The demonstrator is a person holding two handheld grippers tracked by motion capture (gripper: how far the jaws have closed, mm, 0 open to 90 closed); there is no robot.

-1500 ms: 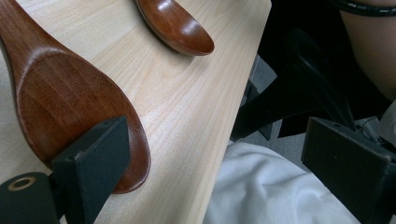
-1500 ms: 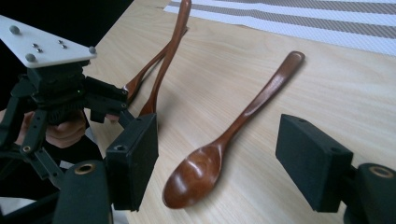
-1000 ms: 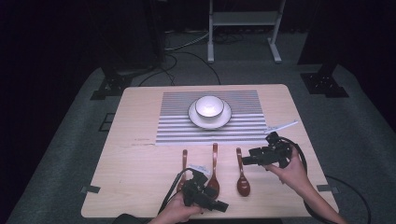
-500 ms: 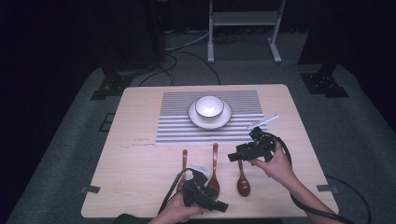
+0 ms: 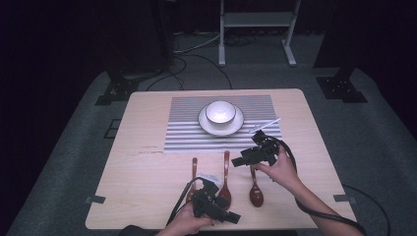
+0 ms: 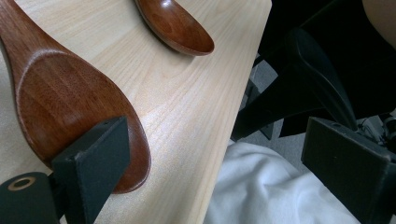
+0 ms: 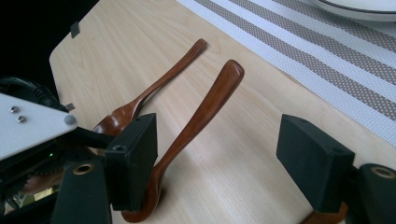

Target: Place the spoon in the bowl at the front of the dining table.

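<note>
Three spoons: lie side by side on the table (image 5: 147,123), below the striped mat (image 5: 187,137).
Left spoon: (image 5: 193,174), untouched.
Middle spoon: (image 5: 225,179), bowl end beside the left tongs (image 5: 231,216).
Right spoon: (image 5: 255,191), handle under the right tongs (image 5: 241,161).
Change: right tongs have moved in from the table's right side, now over the right spoon's handle; left tongs have stayed put.
Right tongs state: jaws wide apart, nothing held; middle spoon's handle shows between them in the right gripper view.
Left tongs state: jaws apart, empty, at the near edge.
Bowl: (image 5: 220,112) on plate (image 5: 206,125), on mat.
Read: probably lining up a spoon pickup, grasp not yet made.
</note>
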